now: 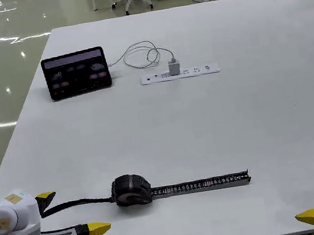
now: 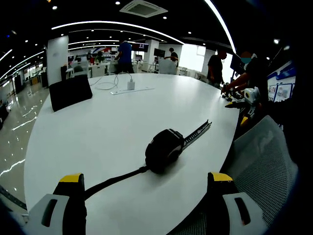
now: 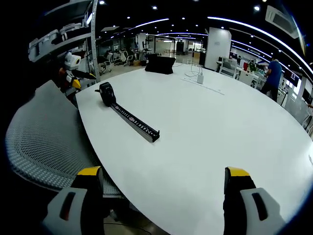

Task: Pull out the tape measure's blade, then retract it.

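Nothing can be read with certainty. The blade [image 1: 202, 185], lying to the right of the tape measure's case [image 1: 131, 190], carries a row of pale printed marks and numerals, all too small to make out. Far behind the case and to its left, the tablet [image 1: 76, 73] shows a dark screen with coloured icons and a pale bar along its top, but no word on it is legible. To the left of the case, a small yellowish label [image 1: 12, 199] sits on the left gripper [image 1: 74, 214], and its print is blurred. In the left gripper view, blue wall signs [image 2: 283, 82] stand beyond the case to the right, unreadable.
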Demonstrator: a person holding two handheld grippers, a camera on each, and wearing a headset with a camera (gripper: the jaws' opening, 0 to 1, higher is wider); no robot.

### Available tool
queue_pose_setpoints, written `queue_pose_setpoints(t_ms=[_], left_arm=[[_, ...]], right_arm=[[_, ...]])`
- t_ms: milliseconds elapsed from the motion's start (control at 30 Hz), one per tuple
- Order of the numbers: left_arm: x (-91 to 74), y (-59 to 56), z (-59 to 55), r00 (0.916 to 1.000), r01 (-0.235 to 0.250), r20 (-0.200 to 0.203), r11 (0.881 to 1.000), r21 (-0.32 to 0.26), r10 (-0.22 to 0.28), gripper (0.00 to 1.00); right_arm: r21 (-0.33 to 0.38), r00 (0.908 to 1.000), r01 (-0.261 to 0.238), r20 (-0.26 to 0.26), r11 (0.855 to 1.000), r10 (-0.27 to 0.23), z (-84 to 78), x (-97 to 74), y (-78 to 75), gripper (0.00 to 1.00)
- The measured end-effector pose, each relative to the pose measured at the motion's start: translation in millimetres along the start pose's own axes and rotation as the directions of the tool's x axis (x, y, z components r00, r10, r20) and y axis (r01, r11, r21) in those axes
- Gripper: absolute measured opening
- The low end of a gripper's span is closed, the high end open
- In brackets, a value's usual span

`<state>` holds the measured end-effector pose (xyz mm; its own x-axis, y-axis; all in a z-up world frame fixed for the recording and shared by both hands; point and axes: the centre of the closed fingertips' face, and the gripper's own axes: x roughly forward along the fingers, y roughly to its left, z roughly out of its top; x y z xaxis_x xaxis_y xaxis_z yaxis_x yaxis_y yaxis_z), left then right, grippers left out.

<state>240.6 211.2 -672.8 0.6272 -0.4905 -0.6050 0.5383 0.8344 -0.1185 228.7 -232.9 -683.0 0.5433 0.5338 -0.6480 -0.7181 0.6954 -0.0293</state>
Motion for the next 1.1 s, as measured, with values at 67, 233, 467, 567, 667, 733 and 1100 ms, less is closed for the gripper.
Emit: queue_pose_setpoints(t_ms=[67, 233, 467, 567, 667, 733, 1100], left_arm=[[1.5, -0.4, 0.3, 0.9997, -0.006, -0.023, 1.000, -0.008, 0.006, 1.00], [7.4, -2.3, 7.4, 0.9988, -0.011, -0.047, 0.999, -0.037, 0.009, 1.00], [23.1, -13.8, 18.3, 0.9972, 0.001, -0.075, 1.000, -0.011, -0.002, 1.00], [29.3, -17.9, 19.8, 0.9955, -0.002, -0.095, 1.000, 0.028, 0.004, 1.00], [36.5, -24.5, 24.3, 0.9953, 0.010, -0.096, 1.000, 0.029, -0.008, 1.00], [40.7, -30.1, 29.0, 0.9966, 0.013, -0.082, 1.000, 0.028, -0.010, 1.00], [61.7, -22.3, 52.2, 0.9926, -0.116, -0.037, 0.993, -0.004, 0.116, 0.99]], right_arm=[[-0.005, 1.0000, -0.003, -0.004, 1.000, 0.003, 0.7, 1.9, 0.0, 1.00], [-0.025, 0.9989, -0.028, -0.038, 0.999, 0.027, -0.9, 8.5, -0.5, 1.00], [-0.082, 0.9957, -0.071, -0.065, 0.994, 0.066, 6.6, 15.2, 4.5, 1.00], [-0.102, 0.9942, -0.084, -0.075, 0.991, 0.077, 9.5, 17.8, 3.7, 1.00], [-0.110, 0.9933, -0.094, -0.077, 0.990, 0.086, 14.6, 18.1, 3.2, 1.00], [-0.116, 0.9931, -0.098, -0.077, 0.988, 0.089, 17.8, 19.1, 3.3, 1.00], [-0.153, 0.9905, -0.117, -0.090, 0.981, 0.104, 26.8, 26.3, 2.9, 0.99]])
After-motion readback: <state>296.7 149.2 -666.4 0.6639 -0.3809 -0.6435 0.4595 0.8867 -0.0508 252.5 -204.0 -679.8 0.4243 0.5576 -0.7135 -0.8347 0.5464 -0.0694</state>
